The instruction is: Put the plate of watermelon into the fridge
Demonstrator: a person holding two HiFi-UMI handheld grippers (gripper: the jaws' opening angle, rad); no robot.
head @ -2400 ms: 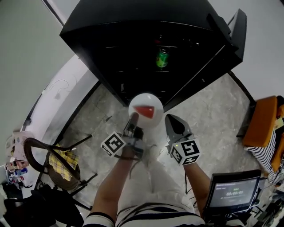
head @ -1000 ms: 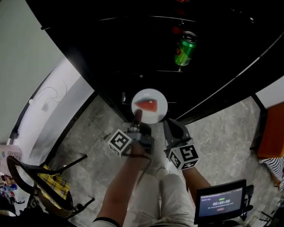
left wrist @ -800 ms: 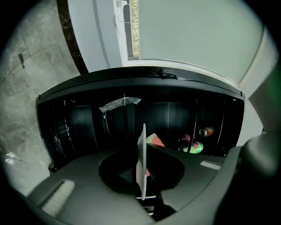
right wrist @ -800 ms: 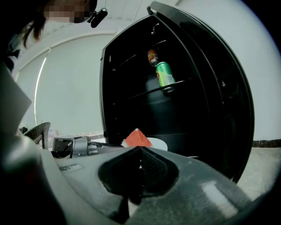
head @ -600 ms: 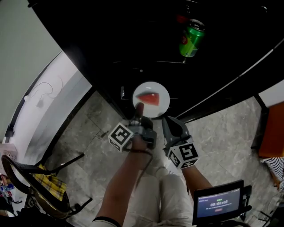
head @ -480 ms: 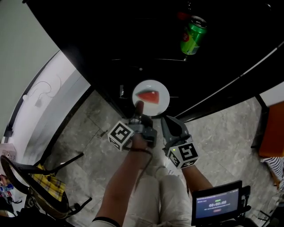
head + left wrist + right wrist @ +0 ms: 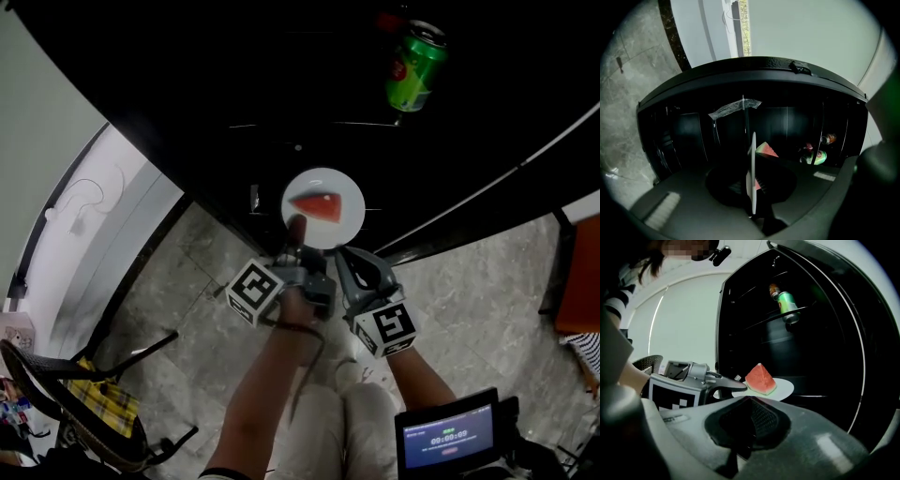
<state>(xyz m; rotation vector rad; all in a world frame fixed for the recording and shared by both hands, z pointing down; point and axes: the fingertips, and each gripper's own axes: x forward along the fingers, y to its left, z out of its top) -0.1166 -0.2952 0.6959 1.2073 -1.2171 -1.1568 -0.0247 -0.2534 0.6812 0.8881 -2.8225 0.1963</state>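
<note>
Floor [image 7: 469, 272] of grey veined stone fills the lower head view. Above it a black fridge [image 7: 234, 84] stands open, with a pale wall [image 7: 28, 112] to its left. A green can [image 7: 412, 66] stands on a fridge shelf. The left hand-held gripper [image 7: 296, 225] is clamped on the near rim of a white plate [image 7: 345, 217], held low at the fridge's open front. A watermelon slice [image 7: 315, 204] lies on the plate. The right hand-held gripper [image 7: 349, 261] is just beside it, jaws together and empty. A chair [image 7: 56, 375] with a yellow checked cloth [image 7: 89, 398] stands at lower left, and a small screen [image 7: 448, 436] is at lower right.

In the left gripper view the plate shows edge-on, pinched between the jaws. The watermelon is behind it, with the dark fridge interior beyond. A strip of tape [image 7: 733, 108] hangs near the fridge's top edge.

In the right gripper view the jaws are closed on nothing. The plate sits level in front of the dark shelves, with the can higher up. Whether the plate rests on a shelf cannot be told.
</note>
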